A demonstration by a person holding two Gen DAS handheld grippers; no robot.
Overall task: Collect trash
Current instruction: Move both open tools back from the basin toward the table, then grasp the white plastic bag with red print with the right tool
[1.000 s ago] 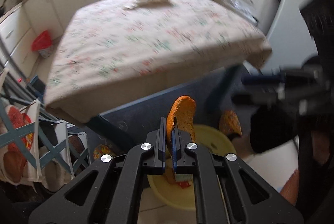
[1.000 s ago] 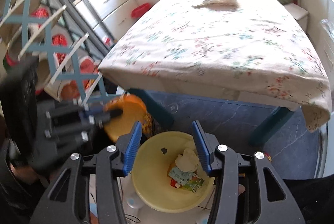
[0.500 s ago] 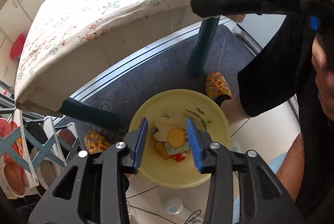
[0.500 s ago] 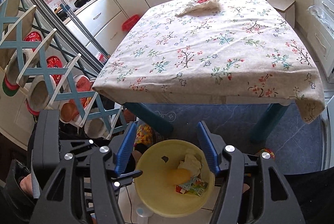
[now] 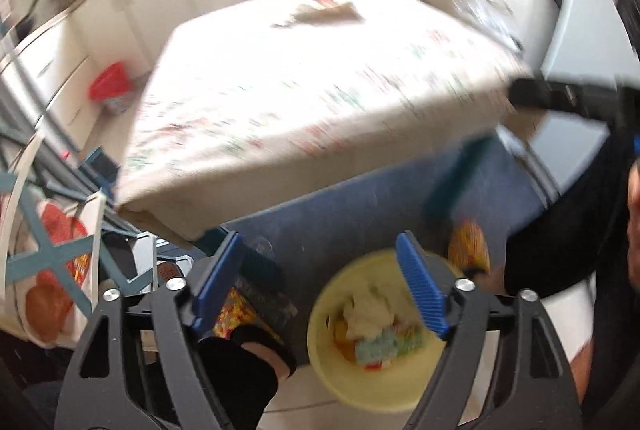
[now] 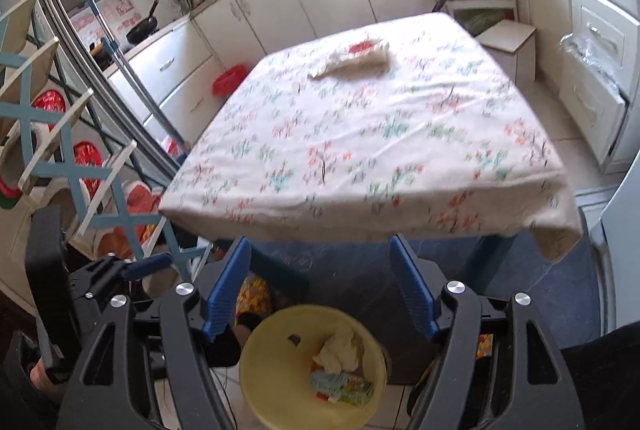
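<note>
No lettering is readable here; print on the carton (image 6: 341, 386) in the yellow bin (image 6: 256, 382) is too blurred.

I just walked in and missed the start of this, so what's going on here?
A person is clearing trash with a gripper in each hand. Both the left gripper and the right gripper hang over a yellow bin on the floor, jaws opening with nothing between them. Crumpled paper and a small carton lie in the bin. One scrap of wrapping remains on the floral tablecloth.
</note>
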